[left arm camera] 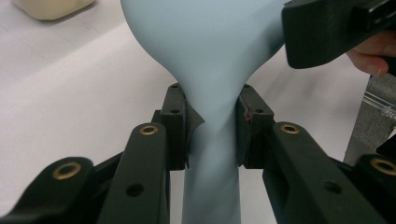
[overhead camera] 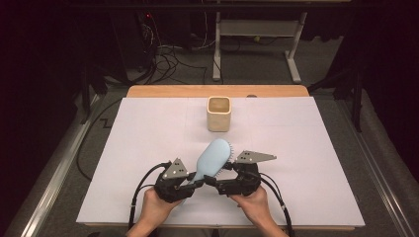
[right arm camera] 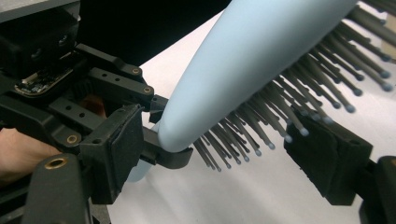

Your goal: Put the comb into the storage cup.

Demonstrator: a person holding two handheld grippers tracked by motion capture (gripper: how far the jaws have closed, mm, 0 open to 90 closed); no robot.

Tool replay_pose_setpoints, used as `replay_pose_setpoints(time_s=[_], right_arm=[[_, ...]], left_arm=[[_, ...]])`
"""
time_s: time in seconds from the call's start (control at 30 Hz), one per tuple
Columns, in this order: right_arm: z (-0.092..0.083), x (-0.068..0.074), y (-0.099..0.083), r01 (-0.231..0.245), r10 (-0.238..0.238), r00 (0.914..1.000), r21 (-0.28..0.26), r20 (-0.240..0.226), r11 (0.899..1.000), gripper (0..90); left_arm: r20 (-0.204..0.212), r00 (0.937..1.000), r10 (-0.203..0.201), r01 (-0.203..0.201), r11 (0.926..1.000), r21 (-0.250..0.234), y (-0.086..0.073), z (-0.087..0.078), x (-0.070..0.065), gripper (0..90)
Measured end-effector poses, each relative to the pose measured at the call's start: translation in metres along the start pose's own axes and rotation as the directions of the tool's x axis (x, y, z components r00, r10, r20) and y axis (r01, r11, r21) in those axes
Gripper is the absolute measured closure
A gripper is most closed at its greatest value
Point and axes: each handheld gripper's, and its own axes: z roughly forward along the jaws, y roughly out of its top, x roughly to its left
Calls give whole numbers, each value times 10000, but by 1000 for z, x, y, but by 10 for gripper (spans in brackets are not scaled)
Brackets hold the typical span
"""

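A light blue hairbrush (overhead camera: 213,154) is held above the white table (overhead camera: 306,148), head pointing away toward the far side, bristles turned to the right. My left gripper (overhead camera: 193,181) is shut on the narrow neck of its handle; in the left gripper view both pads (left arm camera: 176,123) press the hairbrush (left arm camera: 210,46) where it widens. My right gripper (overhead camera: 213,178) is open, jaws spread on either side of the head's lower end. In the right gripper view its pads (right arm camera: 329,151) stand wide apart, the hairbrush (right arm camera: 261,56) and its bristles (right arm camera: 280,112) between them.
A cream square cup (overhead camera: 219,113) stands upright, mouth open, toward the far middle of the table, beyond the brush. The table's wooden far edge (overhead camera: 217,91) shows past the white sheet. Cables and a desk frame (overhead camera: 257,29) lie on the floor behind.
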Motion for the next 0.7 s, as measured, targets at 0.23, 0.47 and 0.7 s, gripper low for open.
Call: replay_pose_setpoints(time_s=[0.23, 0.47, 0.7], right_arm=[[4, 4, 5, 66, -66, 10000, -49, -19, 10000, 200], [9, 5, 8, -132, 131, 9999, 35, 78, 9999, 207], [12, 7, 11, -161, 161, 9998, 64, 97, 9998, 234]], left_arm=[[-62, 10000, -32, 32, 10000, -8, 0, 0, 0, 696], [-48, 10000, -65, 65, 10000, 10, 0, 0, 1, 695], [-97, 9999, -53, 53, 10000, 21, 0, -1, 1, 696]])
